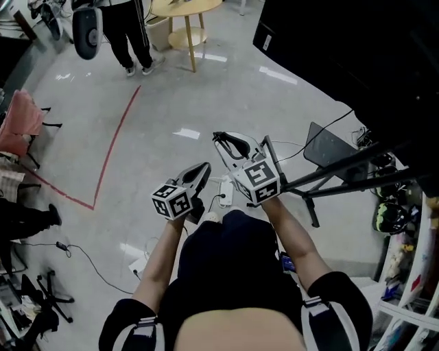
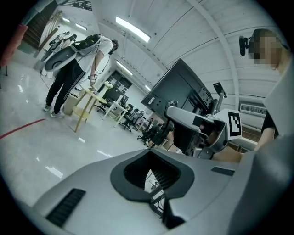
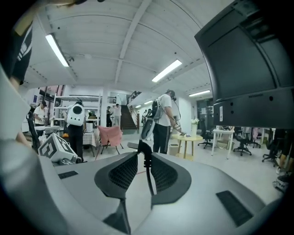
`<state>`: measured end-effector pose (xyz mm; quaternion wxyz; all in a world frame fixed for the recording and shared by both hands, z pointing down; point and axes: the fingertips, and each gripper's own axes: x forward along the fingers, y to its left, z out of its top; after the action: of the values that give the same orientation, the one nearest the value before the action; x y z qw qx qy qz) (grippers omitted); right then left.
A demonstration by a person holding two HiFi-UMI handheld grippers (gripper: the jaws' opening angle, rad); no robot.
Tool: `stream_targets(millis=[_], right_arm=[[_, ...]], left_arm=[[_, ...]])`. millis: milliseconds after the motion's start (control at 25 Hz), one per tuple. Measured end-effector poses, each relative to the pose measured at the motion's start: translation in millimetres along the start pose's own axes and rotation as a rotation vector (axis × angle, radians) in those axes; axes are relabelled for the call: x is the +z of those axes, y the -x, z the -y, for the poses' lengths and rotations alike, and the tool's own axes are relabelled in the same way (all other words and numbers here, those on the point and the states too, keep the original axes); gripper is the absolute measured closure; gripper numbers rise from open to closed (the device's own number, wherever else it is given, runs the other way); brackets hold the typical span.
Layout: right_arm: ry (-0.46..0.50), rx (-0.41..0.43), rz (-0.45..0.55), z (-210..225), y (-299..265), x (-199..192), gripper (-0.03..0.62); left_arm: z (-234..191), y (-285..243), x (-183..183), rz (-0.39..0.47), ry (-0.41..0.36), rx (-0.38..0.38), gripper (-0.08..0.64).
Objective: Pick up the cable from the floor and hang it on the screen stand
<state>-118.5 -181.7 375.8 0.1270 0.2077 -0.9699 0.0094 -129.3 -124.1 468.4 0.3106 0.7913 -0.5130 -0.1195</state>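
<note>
A thin black cable (image 3: 147, 172) stands between the jaws of my right gripper (image 3: 144, 156), which is shut on it; in the head view that gripper (image 1: 230, 141) is raised at chest height. A fine strand of cable (image 1: 288, 144) runs right from it toward the stand. My left gripper (image 1: 203, 168) hangs just left of it and slightly lower, jaws together; nothing shows clamped in it (image 2: 151, 156). The screen stand's black legs (image 1: 343, 171) spread on the floor at right, under the big dark screen (image 1: 343, 41), also seen from each gripper (image 3: 248, 55) (image 2: 183, 87).
A white power strip (image 1: 226, 192) lies on the floor below my hands. A red tape line (image 1: 116, 137) crosses the floor at left. A yellow round table (image 1: 185, 10) and a standing person (image 1: 134, 34) are ahead. A pink chair (image 1: 24, 116) stands far left.
</note>
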Motion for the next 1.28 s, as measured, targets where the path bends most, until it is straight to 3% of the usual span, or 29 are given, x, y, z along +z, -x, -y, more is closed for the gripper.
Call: stream_targets(millis=[240,440,680,920,1280], right_arm=[[-0.014,-0.107,0.079,23,46,27,0.486],[-0.032,-0.241,0.103,51,89,23,0.486],[-0.062,-0.342,0.129,76,139,21,0.486],[-0.056,-0.411,0.156,99,184,20,0.486],[-0.06,-0.461,0.161,138,238,17,0.486]], left_arm=[[25,-16,4,-0.038,-0.028,-0.088,0.554],[54,-43,-6,-0.094,-0.065,-0.19,0.554],[96,-75,-18,-0.141,-0.089,-0.307,0.554],[146,-106,-40,-0.208,-0.111,-0.416,0.554],[202,-150,-58,-0.234,-0.123,-0.473,0.554]])
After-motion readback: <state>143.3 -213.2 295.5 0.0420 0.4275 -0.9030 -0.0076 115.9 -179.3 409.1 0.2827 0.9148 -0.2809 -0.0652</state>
